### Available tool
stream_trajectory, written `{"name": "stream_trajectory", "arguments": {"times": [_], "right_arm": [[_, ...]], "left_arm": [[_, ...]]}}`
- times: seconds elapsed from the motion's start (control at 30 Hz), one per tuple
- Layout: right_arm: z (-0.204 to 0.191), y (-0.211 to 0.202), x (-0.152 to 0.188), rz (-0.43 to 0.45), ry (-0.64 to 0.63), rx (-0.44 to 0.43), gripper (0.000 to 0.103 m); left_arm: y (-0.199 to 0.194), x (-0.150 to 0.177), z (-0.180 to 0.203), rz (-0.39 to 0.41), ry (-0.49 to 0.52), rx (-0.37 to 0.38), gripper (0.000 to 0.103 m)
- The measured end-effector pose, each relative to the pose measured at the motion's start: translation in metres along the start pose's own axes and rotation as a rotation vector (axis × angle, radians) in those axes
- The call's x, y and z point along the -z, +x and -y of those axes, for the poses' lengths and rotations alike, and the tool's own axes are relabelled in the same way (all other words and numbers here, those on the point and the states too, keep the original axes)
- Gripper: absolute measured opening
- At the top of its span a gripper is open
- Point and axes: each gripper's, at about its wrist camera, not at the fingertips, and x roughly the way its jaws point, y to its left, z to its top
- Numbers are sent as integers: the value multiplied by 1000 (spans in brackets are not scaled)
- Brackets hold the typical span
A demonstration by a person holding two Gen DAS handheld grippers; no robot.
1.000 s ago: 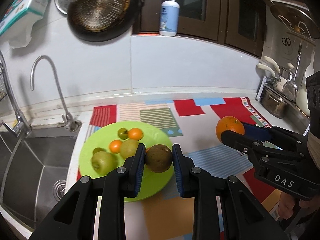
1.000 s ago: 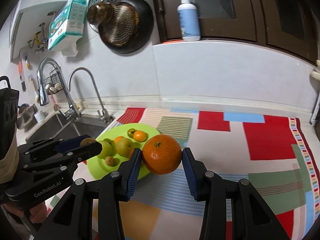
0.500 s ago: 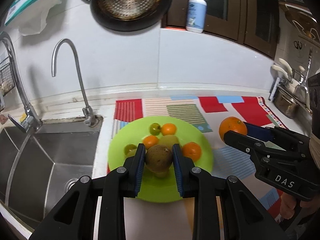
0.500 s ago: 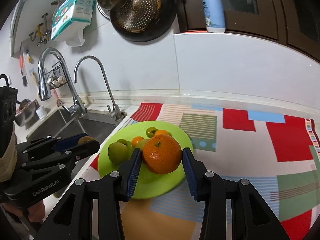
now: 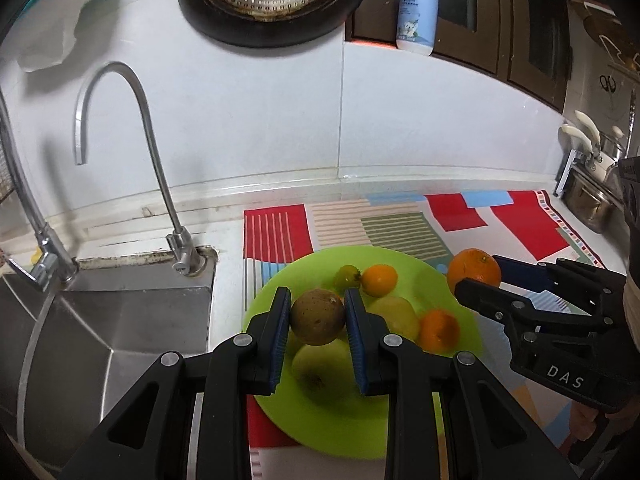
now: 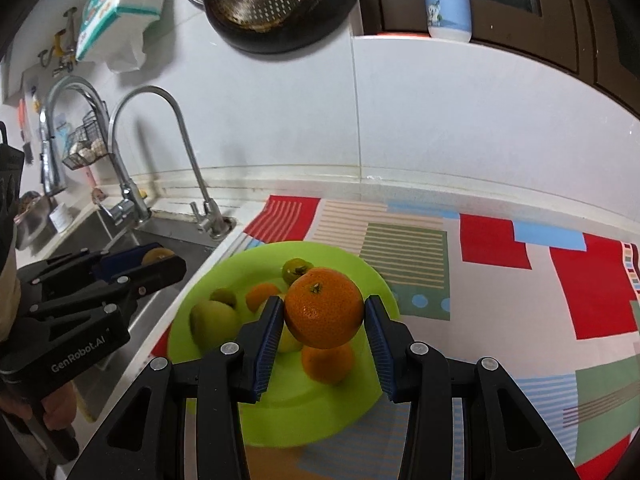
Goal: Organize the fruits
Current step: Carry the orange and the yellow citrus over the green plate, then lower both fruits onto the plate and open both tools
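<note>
My left gripper (image 5: pixel 317 316) is shut on a brown kiwi (image 5: pixel 317 317) and holds it above the left part of a lime-green plate (image 5: pixel 344 424). My right gripper (image 6: pixel 324 314) is shut on a large orange (image 6: pixel 324 314) above the same plate (image 6: pixel 296 412). The plate holds several small fruits: green ones (image 5: pixel 314 372) and small oranges (image 5: pixel 379 280). The right gripper with its orange (image 5: pixel 474 268) shows at the plate's right rim in the left wrist view. The left gripper (image 6: pixel 160 260) shows over the sink edge in the right wrist view.
The plate sits on a colourful patterned mat (image 6: pixel 500 264) on the counter. A steel sink (image 5: pixel 100 344) with a curved tap (image 5: pixel 152 168) lies to the left. A pan (image 5: pixel 272 0) and soap bottle (image 5: pixel 416 12) are on the back wall. Pots (image 5: pixel 588 200) stand far right.
Both grippers have moved left and forward, carrying their fruits from beside the plate to above it. Both have stayed shut.
</note>
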Motion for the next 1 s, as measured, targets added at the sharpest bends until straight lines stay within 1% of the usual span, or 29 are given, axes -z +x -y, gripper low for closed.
{"name": "stream_trajectory", "arguments": {"times": [0.2,0.47,0.87,0.9,0.97,1.0], "right_arm": [[6,25,-3,-36,20,25,43],[7,45,-4,-78,44,51,43],[11,57,-4,-101,47,49,43],[11,58,-4,-104,50,45,43],[12,58,-4,-106,57,42,43],[13,59,-4,-110,60,43,43]], "left_arm": [[27,-4,-8,-29,3,20,28],[58,-7,-13,-64,18,55,28],[79,-7,-11,-117,26,81,28],[80,-8,-11,-118,25,81,28],[79,-9,-10,-114,22,85,37],[78,-10,-11,-112,20,83,39]]}}
